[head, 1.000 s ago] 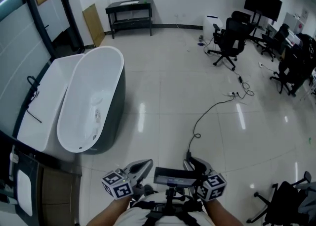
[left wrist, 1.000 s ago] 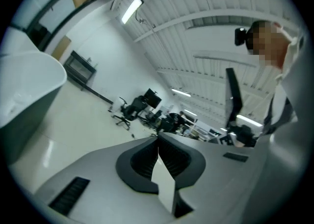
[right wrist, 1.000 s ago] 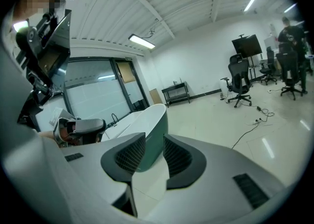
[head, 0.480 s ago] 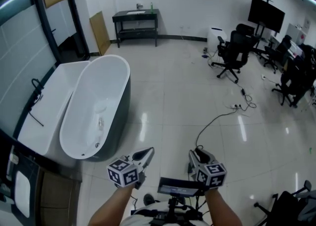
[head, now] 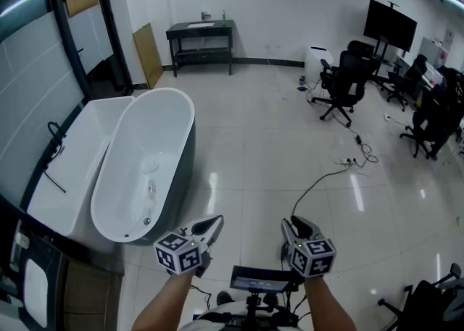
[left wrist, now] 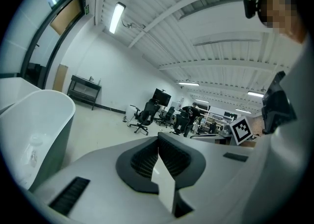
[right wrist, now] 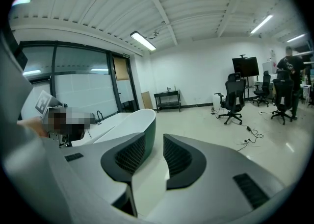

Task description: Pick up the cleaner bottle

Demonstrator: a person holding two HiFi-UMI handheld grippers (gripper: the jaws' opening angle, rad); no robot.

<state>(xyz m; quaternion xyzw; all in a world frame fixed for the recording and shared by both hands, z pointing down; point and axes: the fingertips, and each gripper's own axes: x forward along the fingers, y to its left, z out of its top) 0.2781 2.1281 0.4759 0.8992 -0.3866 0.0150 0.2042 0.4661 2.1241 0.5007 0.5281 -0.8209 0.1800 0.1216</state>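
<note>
No cleaner bottle can be made out with certainty. A small green item (head: pixel 223 14) stands on the far black table (head: pixel 200 30), too small to identify. In the head view my left gripper (head: pixel 214 222) and right gripper (head: pixel 289 227) are held side by side low in the picture, over the tiled floor, both pointing ahead. The left gripper (left wrist: pixel 158 139) has its jaw tips together with nothing between them. A narrow slit is all that shows between the pads of the right gripper (right wrist: pixel 155 137), which is shut and holds nothing.
A white freestanding bathtub (head: pixel 183 116) with a dark outer shell stands to the left, beside a built-in white tub (head: pixel 69 166) and a glass wall. Office chairs (head: pixel 341 82) and a screen (head: pixel 390 22) stand at the right. A cable (head: pixel 319 181) trails across the floor ahead.
Both grippers have moved forward and risen slightly, and the left one has rolled a little. The bathtub and the far table sit lower in the head view.
</note>
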